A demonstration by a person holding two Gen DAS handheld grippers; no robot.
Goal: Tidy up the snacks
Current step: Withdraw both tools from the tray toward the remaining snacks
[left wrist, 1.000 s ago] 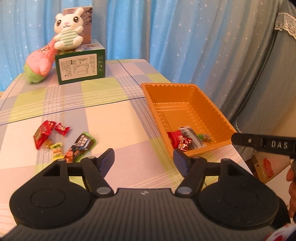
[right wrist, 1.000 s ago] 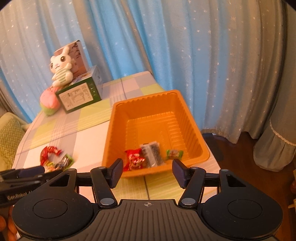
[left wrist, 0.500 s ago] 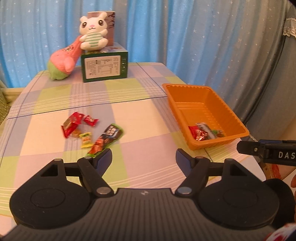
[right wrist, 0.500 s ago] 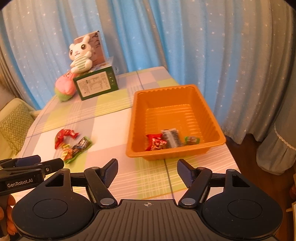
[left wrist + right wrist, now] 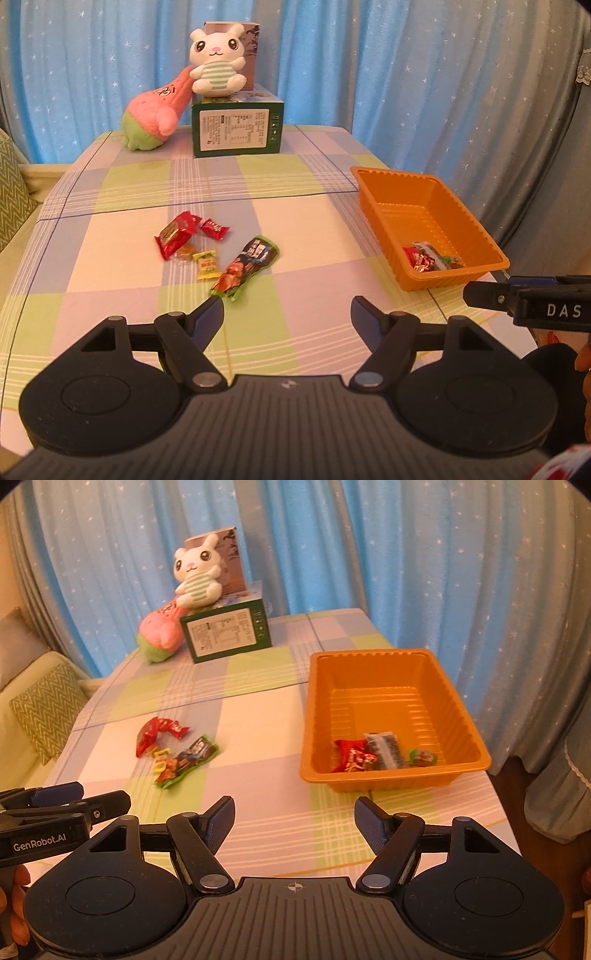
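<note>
An orange tray sits at the table's right edge and holds three snack packets. Several loose snacks lie mid-table: a red packet, a small red candy, a yellow candy and a long green packet. My left gripper is open and empty, above the near table just short of the long packet. My right gripper is open and empty, near the table's front edge in front of the tray.
At the back stand a green box with a white bunny plush on it, and a pink plush beside it. Blue curtains hang behind. A cushion lies off the left edge.
Both grippers have pulled back and away from the tray, and the views now take in more of the table. The left view has swung left toward the loose snacks. Both stay open.
</note>
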